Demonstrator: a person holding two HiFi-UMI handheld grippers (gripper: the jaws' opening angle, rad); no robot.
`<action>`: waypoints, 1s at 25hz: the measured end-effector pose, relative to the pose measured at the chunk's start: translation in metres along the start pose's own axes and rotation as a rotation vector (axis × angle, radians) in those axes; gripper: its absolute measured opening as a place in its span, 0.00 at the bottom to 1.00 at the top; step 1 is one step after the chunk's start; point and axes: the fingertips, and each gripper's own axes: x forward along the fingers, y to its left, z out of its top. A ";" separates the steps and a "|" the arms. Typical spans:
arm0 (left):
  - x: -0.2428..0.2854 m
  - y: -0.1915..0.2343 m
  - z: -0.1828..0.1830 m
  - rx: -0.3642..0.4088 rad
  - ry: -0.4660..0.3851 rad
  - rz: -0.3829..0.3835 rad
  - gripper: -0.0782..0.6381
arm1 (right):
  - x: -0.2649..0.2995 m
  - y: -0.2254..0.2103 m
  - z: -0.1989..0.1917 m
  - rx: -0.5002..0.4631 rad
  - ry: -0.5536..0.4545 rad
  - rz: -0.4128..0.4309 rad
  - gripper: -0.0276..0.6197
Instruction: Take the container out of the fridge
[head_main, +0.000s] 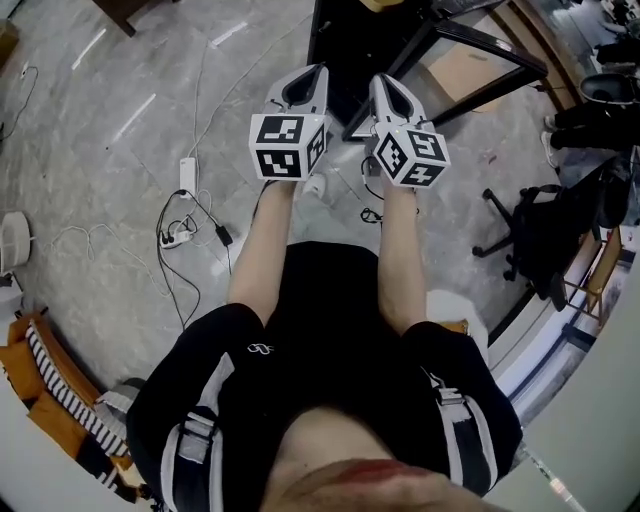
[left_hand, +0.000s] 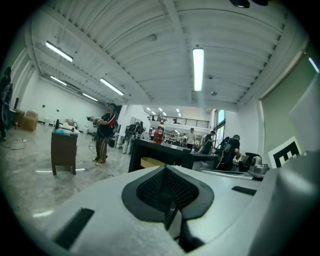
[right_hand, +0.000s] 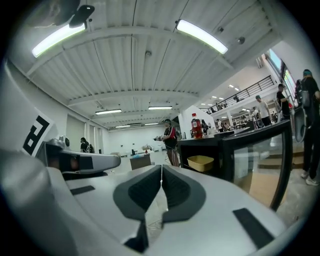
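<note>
Floor (head_main: 100, 150): grey marble, cables (head_main: 185, 235) at left. Black unit (right_hand: 235, 150), possibly the fridge: far side. Left gripper (left_hand: 166, 167), right gripper (right_hand: 161, 166): side by side, jaws closed together, holding nothing. Yellow container (right_hand: 200, 162): under the unit's top, well apart from both.

No words or numbers can be read anywhere here. The left cube (head_main: 288, 145) on the left gripper (head_main: 312, 78) and the right cube (head_main: 412, 155) on the right gripper (head_main: 385, 88) show black and white square patterns, but these are not letters. There is a small white curly logo (head_main: 260, 349) on the person's black shorts (head_main: 330, 300), and a red bottle (right_hand: 196, 126) on a black counter (right_hand: 235, 137) has a label, but both are too small to read.
</note>
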 end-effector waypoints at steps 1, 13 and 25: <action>0.012 0.006 0.002 0.005 0.008 0.005 0.12 | 0.012 -0.005 0.002 -0.007 0.004 0.000 0.06; 0.146 0.075 0.031 0.047 0.046 0.031 0.12 | 0.155 -0.056 0.043 -0.195 0.027 -0.013 0.06; 0.214 0.064 0.025 0.058 0.065 -0.027 0.12 | 0.190 -0.104 0.038 -0.215 0.064 -0.049 0.06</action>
